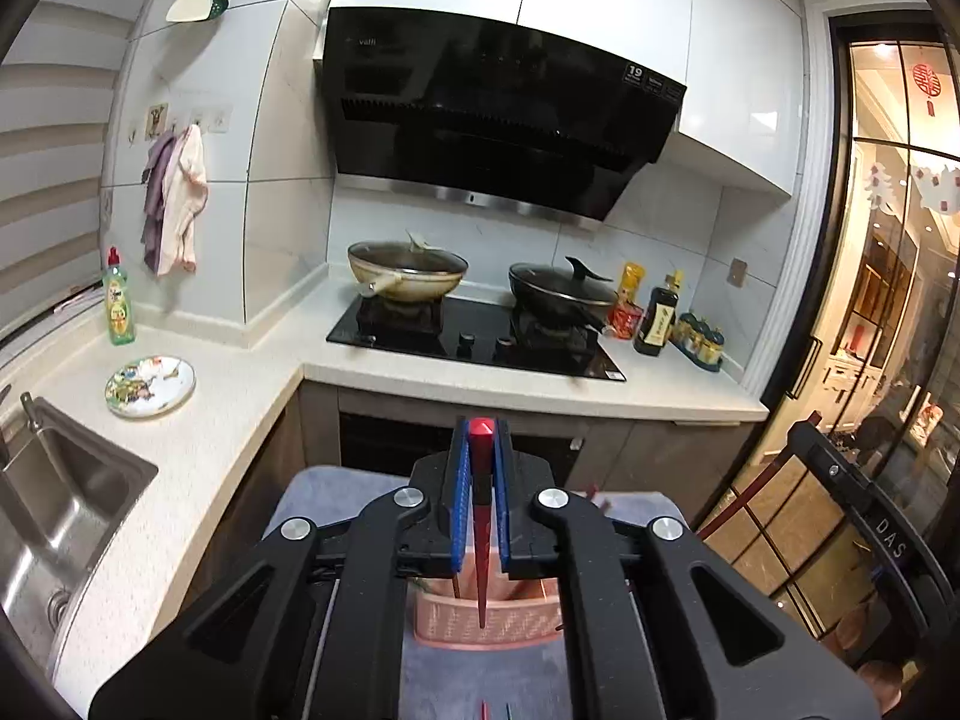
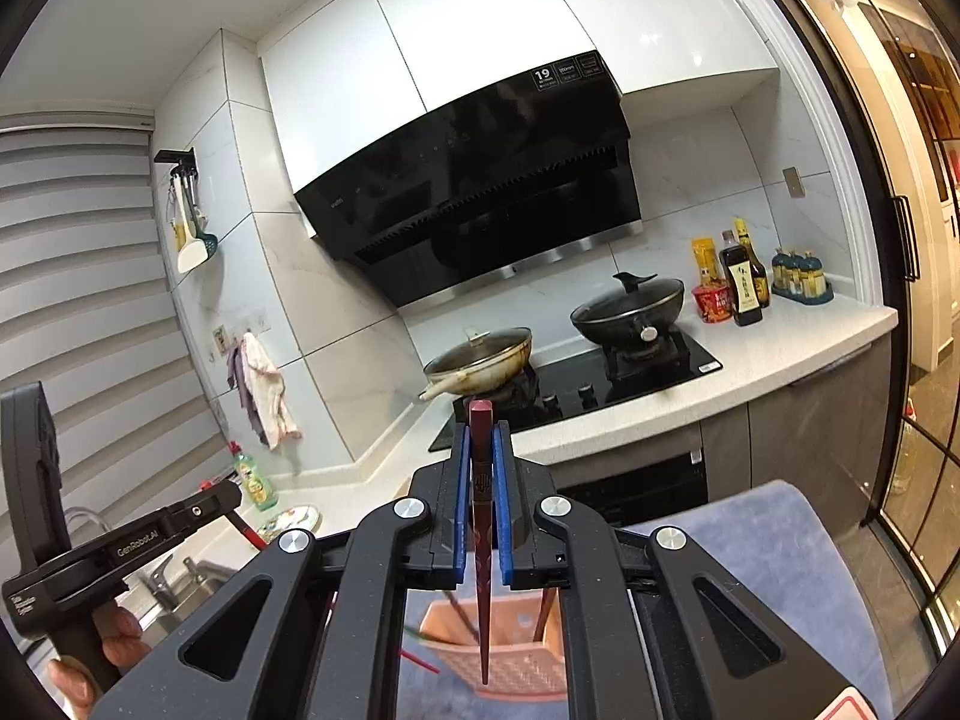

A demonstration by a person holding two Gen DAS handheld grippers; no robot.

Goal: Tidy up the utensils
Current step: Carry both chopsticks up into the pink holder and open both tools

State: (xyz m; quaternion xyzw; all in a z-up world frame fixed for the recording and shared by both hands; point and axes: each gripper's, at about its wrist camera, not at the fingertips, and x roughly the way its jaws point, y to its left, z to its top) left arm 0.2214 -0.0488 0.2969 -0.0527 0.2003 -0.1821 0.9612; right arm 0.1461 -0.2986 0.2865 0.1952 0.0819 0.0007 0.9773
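The left gripper (image 1: 481,444) is clenched on a red chopstick (image 1: 480,540) and the right gripper (image 2: 482,456) on a dark red chopstick (image 2: 482,540), each at lower centre of its frame and gripped near the thick end, probably so the tips hang over the pink basket (image 1: 480,624) below. The basket stands on a blue-grey cloth (image 1: 336,492) with other chopsticks inside. The gripper bodies hide most of it, so their number is unclear.

Pink basket (image 1: 480,621): woven-look plastic. Sink (image 1: 72,504): brushed steel. Range hood (image 1: 498,114): glossy black. Mat (image 2: 774,546): matt grey cloth.
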